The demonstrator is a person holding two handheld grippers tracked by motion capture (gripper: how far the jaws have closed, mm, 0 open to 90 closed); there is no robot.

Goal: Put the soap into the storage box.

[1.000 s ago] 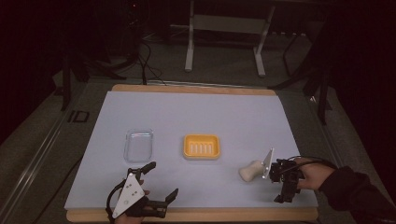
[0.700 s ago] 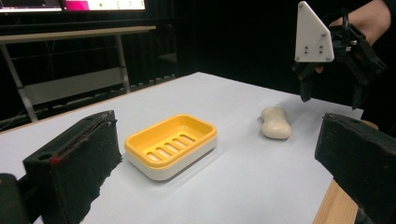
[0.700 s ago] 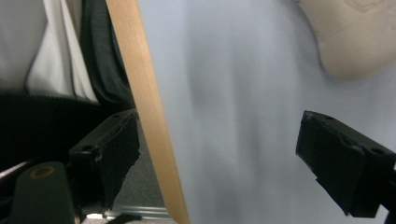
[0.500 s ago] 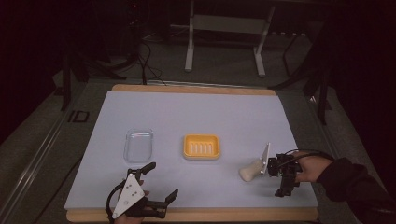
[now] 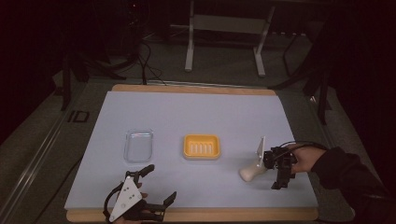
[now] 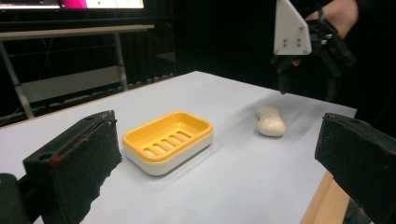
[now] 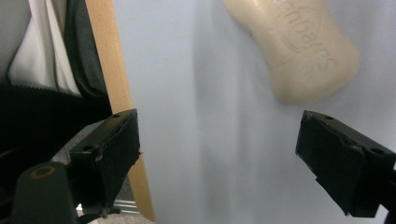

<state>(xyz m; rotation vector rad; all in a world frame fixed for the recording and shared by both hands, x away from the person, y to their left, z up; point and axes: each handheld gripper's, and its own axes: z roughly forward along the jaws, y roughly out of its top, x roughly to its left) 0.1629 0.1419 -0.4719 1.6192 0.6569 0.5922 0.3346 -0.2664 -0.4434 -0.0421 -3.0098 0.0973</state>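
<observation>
High view: a person's right tool hangs just beside a pale bar of soap on the right side of the light blue tabletop, its jaws spread apart and gripping nothing. The soap lies flat on the tabletop, to the right of a yellow soap dish that sits near the middle, and well apart from a clear plastic lid on the left. The left tool rests at the near left edge of the tabletop, its jaws also wide open and empty (a grey three-cornered plate tops it).

In the left gripper view, the two black jaws frame the soap dish with its slotted yellow insert over a white base, the soap lying beyond it, and the right tool held above the soap's far side, clear of it. In the right gripper view, the soap lies ahead of the open jaws and not between them, embossed lettering on its upper face, with the wooden rim of the tabletop running along the left
</observation>
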